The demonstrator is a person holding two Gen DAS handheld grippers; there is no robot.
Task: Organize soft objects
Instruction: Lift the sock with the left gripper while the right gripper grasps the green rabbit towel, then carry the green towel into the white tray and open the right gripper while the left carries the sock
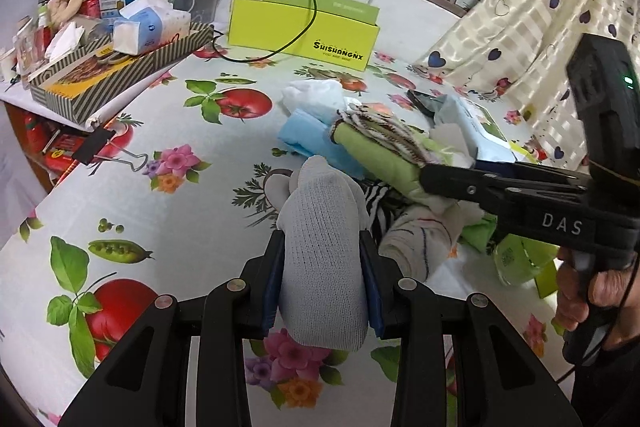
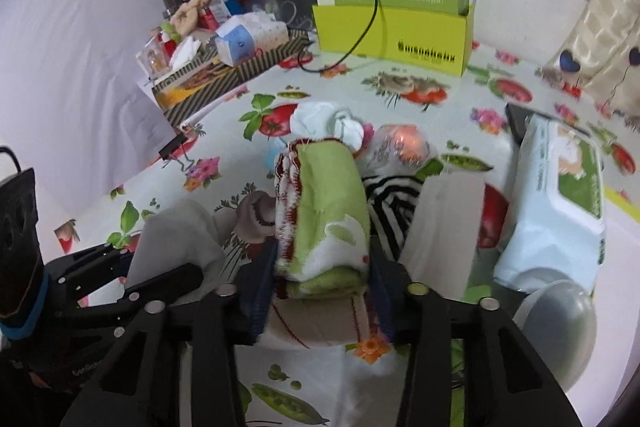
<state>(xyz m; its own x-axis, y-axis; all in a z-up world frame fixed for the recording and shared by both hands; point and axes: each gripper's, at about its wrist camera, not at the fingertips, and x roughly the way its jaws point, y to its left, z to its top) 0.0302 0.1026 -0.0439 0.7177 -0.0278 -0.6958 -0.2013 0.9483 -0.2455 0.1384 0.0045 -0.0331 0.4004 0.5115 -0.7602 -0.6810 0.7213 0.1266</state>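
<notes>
Two claws were at work over the flowered bench (image 1: 168, 131), one in each hand. Nearest the left camera, the left claw (image 1: 322, 259) gripped one grey-white sock (image 1: 324, 259) between its blue pads, the toe reaching out over the cloth pile. Beside it, the right claw (image 2: 322, 267) was clamped on one folded green cloth (image 2: 334, 211) with a red-and-white stitched edge, its jaws about half shut on the fold; no earlier state can be told. Under and around lay one black-and-white striped cloth (image 2: 394, 207), one pale blue cloth (image 1: 308, 139) and one white bundle (image 2: 320, 119). To the right sat one wet-wipe pack (image 2: 560, 211). Farther back stood one lime-green box (image 1: 304, 27) and one striped tray (image 1: 120, 75) piled with clutter.
</notes>
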